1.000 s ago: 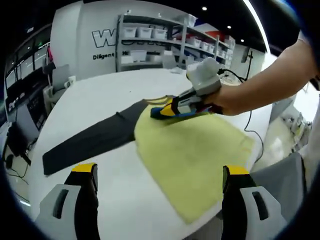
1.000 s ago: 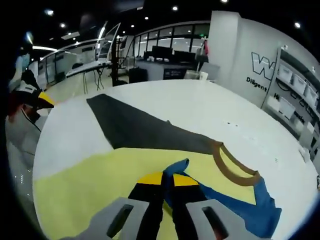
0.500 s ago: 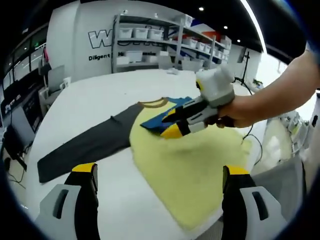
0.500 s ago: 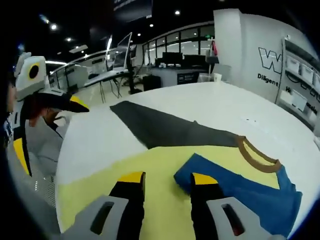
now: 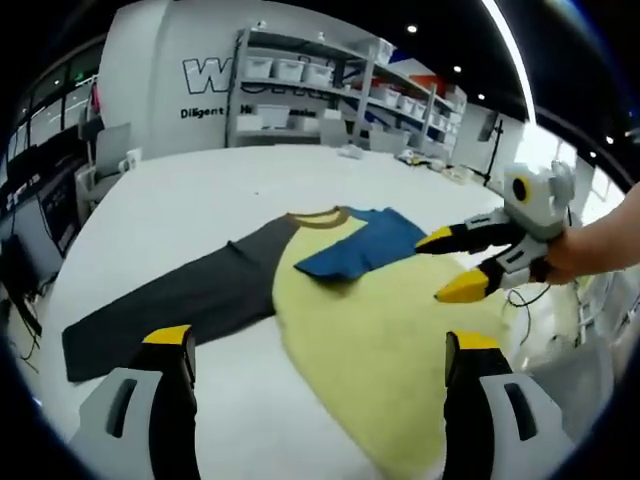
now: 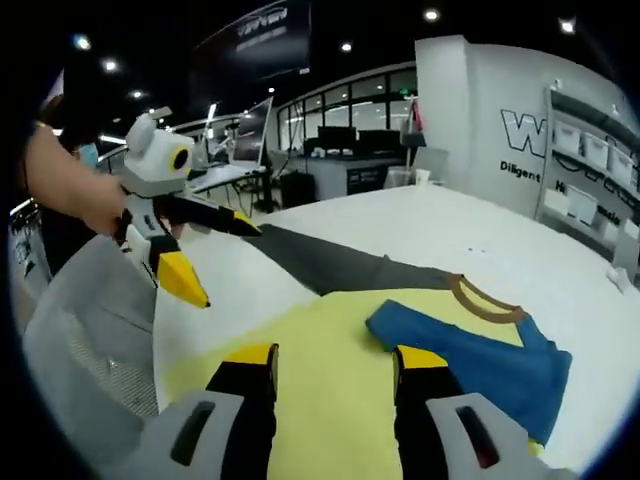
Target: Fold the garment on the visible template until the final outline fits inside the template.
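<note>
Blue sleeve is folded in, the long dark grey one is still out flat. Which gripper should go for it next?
Probably left. The dark grey sleeve stretches toward the open left gripper, ending beside its jaw. The open right gripper sits over the yellow shirt body, nearer the folded blue sleeve.

Garment (image 5: 370, 310) lay flat on the table (image 5: 200, 190), mid-frame in left gripper view, one long sleeve (image 5: 170, 305) stretched toward lower left, the other sleeve (image 5: 360, 245) folded over the chest just below the collar (image 5: 318, 216). Right gripper (image 5: 452, 265) hung at right of frame, above the garment's right edge, jaws apart. Shelving (image 5: 330, 85) stood behind the table at upper centre. In right gripper view, left gripper (image 6: 205, 255) sat at left, jaws apart, above the table edge beside the long sleeve's end; folded sleeve at right centre.
</note>
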Motion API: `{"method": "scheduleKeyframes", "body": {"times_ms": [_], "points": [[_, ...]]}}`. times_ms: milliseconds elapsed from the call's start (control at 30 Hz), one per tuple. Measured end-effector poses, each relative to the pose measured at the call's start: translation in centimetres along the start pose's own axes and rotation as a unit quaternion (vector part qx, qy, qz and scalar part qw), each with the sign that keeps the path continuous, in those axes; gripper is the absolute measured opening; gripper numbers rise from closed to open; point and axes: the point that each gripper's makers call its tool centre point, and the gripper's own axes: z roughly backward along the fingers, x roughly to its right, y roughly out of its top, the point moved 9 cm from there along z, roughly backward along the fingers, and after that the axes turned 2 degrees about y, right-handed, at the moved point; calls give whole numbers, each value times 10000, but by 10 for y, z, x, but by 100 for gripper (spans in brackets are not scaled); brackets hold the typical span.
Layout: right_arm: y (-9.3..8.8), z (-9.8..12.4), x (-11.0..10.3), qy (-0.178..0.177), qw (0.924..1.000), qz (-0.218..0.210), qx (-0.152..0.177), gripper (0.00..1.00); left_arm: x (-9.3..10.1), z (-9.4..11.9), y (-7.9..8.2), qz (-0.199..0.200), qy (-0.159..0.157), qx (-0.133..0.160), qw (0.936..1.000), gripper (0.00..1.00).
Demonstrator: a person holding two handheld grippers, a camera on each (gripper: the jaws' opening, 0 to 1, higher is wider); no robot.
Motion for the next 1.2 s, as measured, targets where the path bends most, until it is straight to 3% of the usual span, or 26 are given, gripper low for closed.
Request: {"method": "scheduleKeyframes", "body": {"times_ms": [67,233,467,867,1200], "points": [[5,10,-2,-92,9998,-67,154,49,-9,-2,-2,-8,42,-6,10000,100],[7,30,-5,-277,9995,91,113,55,-22,-1,-6,110,130,-6,9999,100],[9,51,-10,-501,9985,-20,239,63,-38,4,-16,245,275,-17,9993,99],[19,65,-17,-568,9980,15,270,71,-90,23,-39,607,949,102,9936,93],[19,69,-19,-541,9983,64,188,74,-118,39,-53,780,1506,99,9855,87]]}}
